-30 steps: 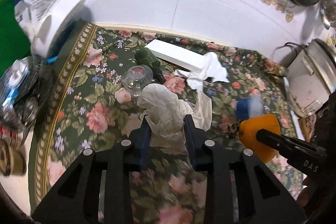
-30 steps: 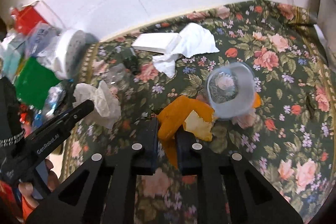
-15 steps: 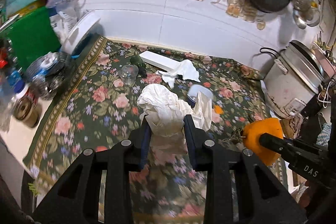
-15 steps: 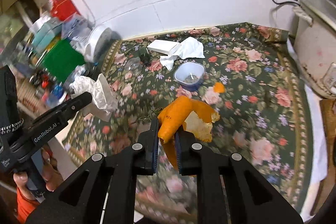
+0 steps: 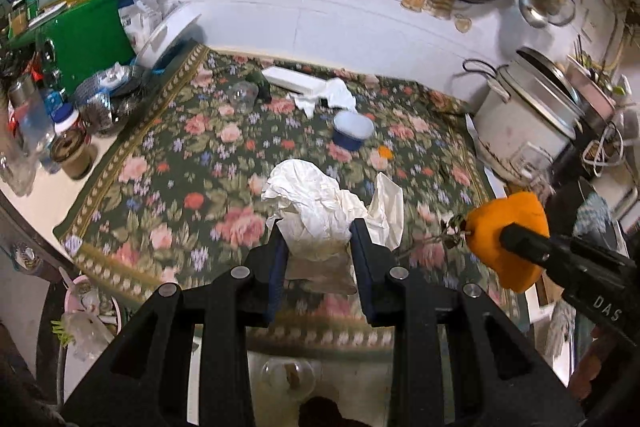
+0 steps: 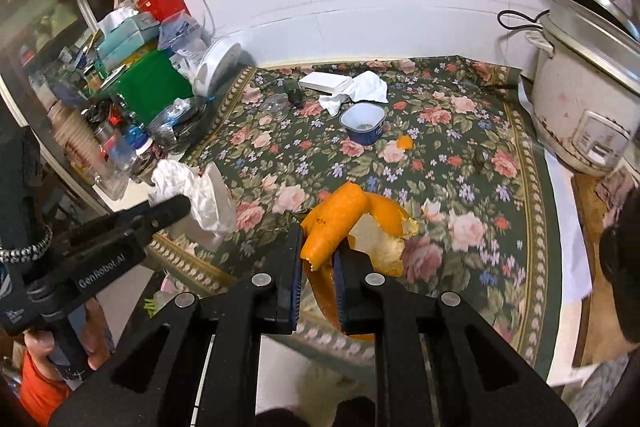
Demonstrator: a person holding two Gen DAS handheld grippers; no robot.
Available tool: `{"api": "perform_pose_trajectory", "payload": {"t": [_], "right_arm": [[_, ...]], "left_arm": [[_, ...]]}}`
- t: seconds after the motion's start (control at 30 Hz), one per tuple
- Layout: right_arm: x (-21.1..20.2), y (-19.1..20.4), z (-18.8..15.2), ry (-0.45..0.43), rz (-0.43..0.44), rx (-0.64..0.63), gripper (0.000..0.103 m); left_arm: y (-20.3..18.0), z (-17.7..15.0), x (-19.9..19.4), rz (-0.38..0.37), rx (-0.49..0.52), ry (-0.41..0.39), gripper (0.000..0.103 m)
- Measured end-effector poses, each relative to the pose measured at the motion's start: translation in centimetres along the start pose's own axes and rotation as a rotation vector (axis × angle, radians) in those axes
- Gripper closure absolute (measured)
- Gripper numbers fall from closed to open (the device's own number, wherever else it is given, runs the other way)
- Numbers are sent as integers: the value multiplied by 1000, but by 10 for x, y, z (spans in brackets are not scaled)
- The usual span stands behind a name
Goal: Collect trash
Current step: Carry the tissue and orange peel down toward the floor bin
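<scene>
Left gripper [image 5: 318, 227]: you have it clamped on crumpled white paper [image 5: 316, 203], held above the floral cloth [image 5: 180, 163].
Right gripper [image 6: 318, 239]: you have it closed tight on orange peel [image 6: 340, 223], above the cloth's near edge.
Writing: "GenRobot.AI" on your left gripper's side; "DAS" on your right one.
Left on cloth: blue cup [image 6: 363, 125], white tissue [image 6: 362, 89].

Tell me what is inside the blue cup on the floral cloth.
The blue cup stands upright and open, with a white inside. The right wrist view shows only a small dark speck or residue at the bottom; the near wall hides part of the floor.
</scene>
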State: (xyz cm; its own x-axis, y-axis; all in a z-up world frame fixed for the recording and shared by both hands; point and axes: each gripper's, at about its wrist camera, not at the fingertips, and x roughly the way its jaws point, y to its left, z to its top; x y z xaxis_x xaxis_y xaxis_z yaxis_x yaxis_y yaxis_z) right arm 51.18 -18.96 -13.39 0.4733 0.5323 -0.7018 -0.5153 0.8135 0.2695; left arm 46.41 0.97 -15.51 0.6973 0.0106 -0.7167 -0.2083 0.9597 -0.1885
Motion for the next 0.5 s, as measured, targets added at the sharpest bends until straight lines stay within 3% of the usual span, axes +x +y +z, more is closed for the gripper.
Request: {"api": "perform_pose_trajectory", "payload": {"t": [0.3, 0.5], "right_arm": [[-13, 47, -57, 22, -87, 99, 90], [-14, 85, -106, 34, -113, 164, 90]], "left_arm": [[34, -56, -37, -84, 78, 41, 73], [63, -102, -64, -89, 172, 85, 73]]}}
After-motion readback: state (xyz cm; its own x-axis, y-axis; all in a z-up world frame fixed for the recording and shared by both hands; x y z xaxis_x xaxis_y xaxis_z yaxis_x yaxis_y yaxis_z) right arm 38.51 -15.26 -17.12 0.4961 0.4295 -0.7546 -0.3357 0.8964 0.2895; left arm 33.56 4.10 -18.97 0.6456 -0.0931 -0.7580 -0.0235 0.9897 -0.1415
